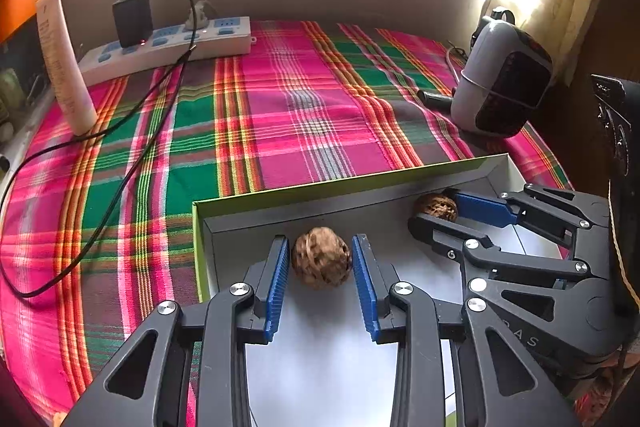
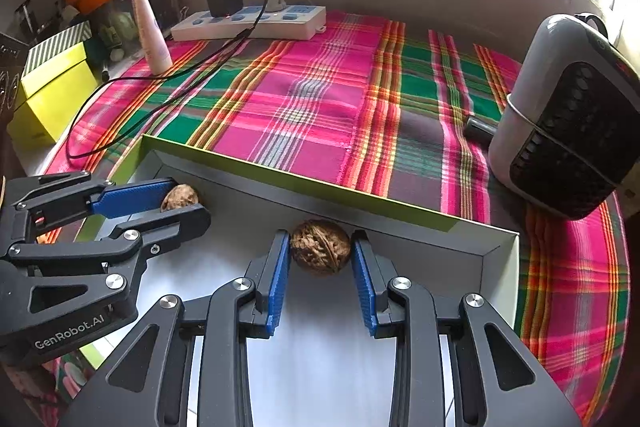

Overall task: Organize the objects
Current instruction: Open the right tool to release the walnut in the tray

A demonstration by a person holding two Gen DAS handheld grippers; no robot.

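Both tongs sit low in the box (image 1: 208, 223), w/ a walnut between each pair of blue pads. Left gripper (image 1: 320, 257) brackets the left walnut (image 1: 321, 257); pads look touching or nearly so on both sides, so prob. clenched on it. Right gripper (image 2: 320, 251) does the same w/ the right walnut (image 2: 320, 247), just inside the box's far wall.

Step, as judged: walnuts either being set down in or lifted from the box; can't tell which. Next move needs an even squeeze or clean release, since round nuts roll.

Walnuts: hard, wrinkled, brown, roundish. Pads: ribbed blue plastic. Box: shallow cardboard, white inside, green rim. Under the box, a woven plaid cloth (image 2: 320, 107), pink/green.
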